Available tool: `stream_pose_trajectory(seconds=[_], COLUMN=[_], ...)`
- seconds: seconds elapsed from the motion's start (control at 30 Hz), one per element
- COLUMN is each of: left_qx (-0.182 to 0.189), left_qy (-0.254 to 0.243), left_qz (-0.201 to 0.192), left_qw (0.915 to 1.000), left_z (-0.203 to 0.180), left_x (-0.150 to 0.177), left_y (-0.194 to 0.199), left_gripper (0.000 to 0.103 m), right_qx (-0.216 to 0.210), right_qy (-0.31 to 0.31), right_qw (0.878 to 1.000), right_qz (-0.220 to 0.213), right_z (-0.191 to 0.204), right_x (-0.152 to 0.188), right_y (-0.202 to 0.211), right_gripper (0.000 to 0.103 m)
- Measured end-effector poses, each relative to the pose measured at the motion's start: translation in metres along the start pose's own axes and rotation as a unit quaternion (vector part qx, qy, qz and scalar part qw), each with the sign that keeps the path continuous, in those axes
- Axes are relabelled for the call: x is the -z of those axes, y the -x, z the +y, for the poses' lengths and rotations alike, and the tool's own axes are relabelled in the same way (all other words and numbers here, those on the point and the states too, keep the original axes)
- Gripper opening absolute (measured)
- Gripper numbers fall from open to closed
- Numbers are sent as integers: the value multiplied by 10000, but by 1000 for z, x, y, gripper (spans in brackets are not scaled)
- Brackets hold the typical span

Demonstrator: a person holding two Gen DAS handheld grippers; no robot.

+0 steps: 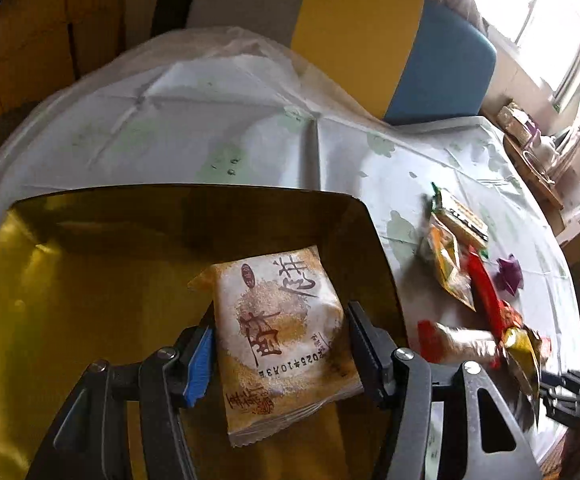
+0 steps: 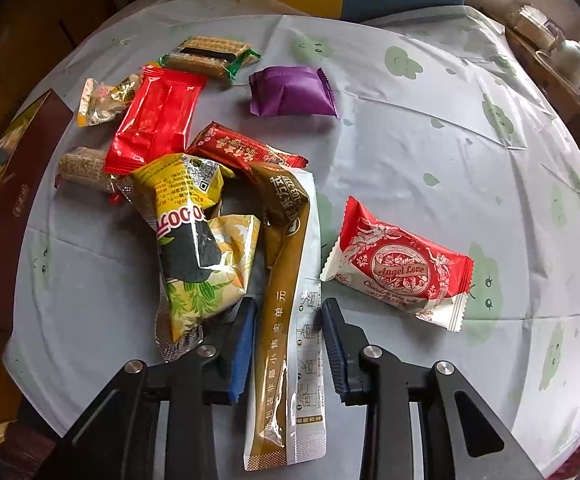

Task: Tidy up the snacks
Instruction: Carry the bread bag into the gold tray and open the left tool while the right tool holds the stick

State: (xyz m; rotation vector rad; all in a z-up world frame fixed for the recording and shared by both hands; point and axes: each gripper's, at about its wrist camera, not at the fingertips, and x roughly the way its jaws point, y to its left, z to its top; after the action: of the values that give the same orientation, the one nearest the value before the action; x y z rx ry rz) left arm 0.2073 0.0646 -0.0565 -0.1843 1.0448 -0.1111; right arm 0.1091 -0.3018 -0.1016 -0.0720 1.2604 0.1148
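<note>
The left gripper (image 1: 280,354) and right gripper (image 2: 290,346) share one build: black angular link arms with triangular cut-outs, joined by round silver screws. Each jaw ends in a black ribbed block, faced with a blue serrated pad.

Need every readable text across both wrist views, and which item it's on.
"Angel Love": red-and-white cake-roll pack, in its oval.
"Chocolate ... roll": same pack, below the oval; middle word unclear.
"103": long brown-and-white sachet, near its top; its Chinese print I cannot transcribe reliably.
"000": yellow crumpled packet, partial; fine print and QR code too small.
"025" and "10": sesame-cake pack, an upside-down date stamp, partly legible; large calligraphy unread.
Other wrappers: nothing legible.
</note>
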Motion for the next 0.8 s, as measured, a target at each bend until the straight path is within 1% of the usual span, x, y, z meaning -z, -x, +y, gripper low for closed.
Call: stream_pose_trajectory(seconds=[0.07,0.13,0.17,0.2,0.27,0.37,0.5,0.57,0.67,0.8], left_qx=[-8,-44,-14,-48,-290,-460,-623,-633,-582,-564], left_qy=[20,155,195,220,167,187,96,73,106,140], left_qz=[25,10,-18,-50,-151,-341,-587,-655,-674,-724], left_qw=[10000,9999,9998,9997,9993,9982,9963,9958,9960,9957], left_z=[1,5,7,8,9,12,12,11,11,11], left_x=[-3,-5,-5,-5,0,14,44,56,74,93], left_y=[-7,-7,-5,0,13,37,68,78,89,102], left_gripper=[61,67,72,73,73,72,72,72,72,72], right_qx=[-7,-9,-3,4,5,22,-27,-48,-154,-222], right_qy=[-10,-10,-1,7,13,28,-18,-33,-151,-208], right_qw=[10000,10000,10000,10000,10000,10000,10000,10000,9995,9993], right_qz=[2,0,-1,0,2,-6,-31,-62,-223,-238], right_z=[1,1,1,1,1,1,-1,-3,-7,-12], right_x=[0,1,1,1,0,-1,-1,-2,-2,-3], right_y=[0,0,0,0,0,0,2,4,13,16], right_gripper=[34,34,34,34,34,34,33,26,18,16])
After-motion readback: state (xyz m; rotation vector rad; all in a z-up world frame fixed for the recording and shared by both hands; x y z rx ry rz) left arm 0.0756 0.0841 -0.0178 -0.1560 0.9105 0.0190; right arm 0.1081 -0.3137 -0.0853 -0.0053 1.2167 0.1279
